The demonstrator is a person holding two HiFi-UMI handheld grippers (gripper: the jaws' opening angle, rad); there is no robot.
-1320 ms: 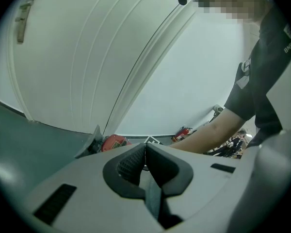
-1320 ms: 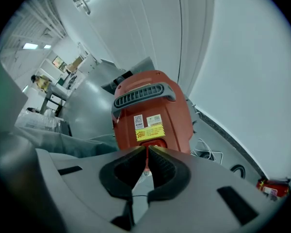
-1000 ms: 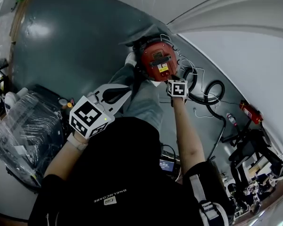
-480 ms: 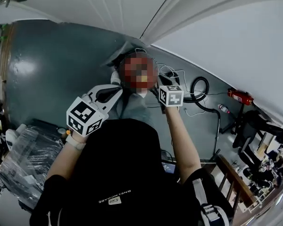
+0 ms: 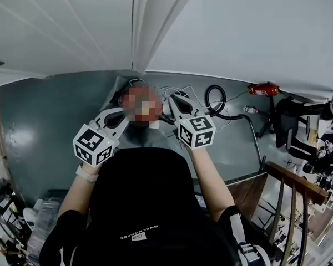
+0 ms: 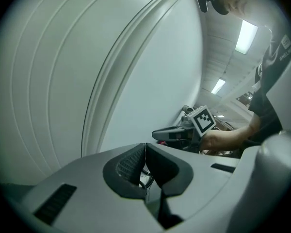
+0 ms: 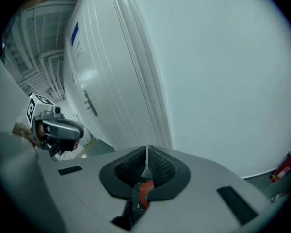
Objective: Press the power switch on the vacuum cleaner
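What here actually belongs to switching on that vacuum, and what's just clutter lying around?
For the job:
- red vacuum cleaner, glimpsed in the right gripper view
- right gripper, shut and empty
- left gripper, shut and empty

Just lying about:
- fire extinguisher
- black hose, probably the vacuum's
- wooden railing

Left gripper (image 5: 123, 113), right gripper (image 5: 173, 98): two; fire extinguisher (image 5: 265, 88): one; hose (image 5: 215, 87): one.
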